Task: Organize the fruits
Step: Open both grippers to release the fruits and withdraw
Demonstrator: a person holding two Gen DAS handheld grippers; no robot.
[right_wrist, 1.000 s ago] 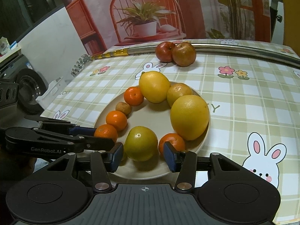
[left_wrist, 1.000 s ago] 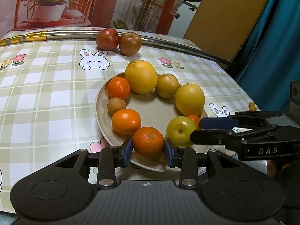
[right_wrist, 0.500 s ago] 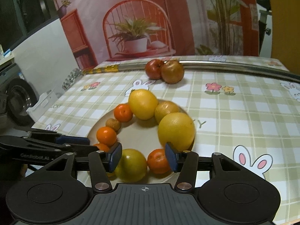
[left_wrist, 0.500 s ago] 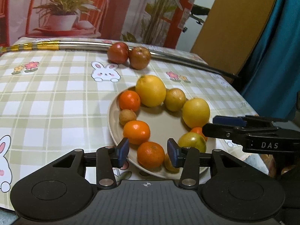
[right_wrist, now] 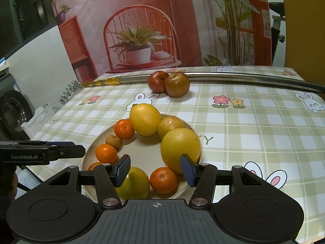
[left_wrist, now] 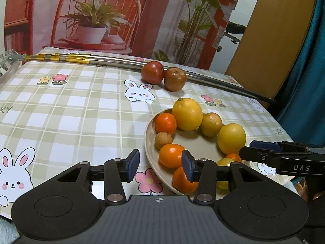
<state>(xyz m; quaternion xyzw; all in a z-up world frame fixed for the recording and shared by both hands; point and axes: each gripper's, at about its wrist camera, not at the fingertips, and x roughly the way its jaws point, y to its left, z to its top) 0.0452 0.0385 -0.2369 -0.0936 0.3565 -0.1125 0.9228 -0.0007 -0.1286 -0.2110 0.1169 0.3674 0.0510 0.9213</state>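
Plate (right_wrist: 189, 185) of fruit just beyond right gripper (right_wrist: 155, 167); jaws apart, empty.

left tongs (left_wrist: 160, 165) angled downward, jaws just opening, empty, right tongs (right_wrist: 155, 169) likewise, jaws parted

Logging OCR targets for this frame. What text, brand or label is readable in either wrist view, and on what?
"DAS": on the right gripper.
"GenRobot.AI": on the left gripper.
"LUCKY": printed on the tablecloth at the right edge; only "CKY" shows at its left edge.
"TY": tail of a tablecloth word beside the plate.
Engraving on the metal rod: too blurred to read.
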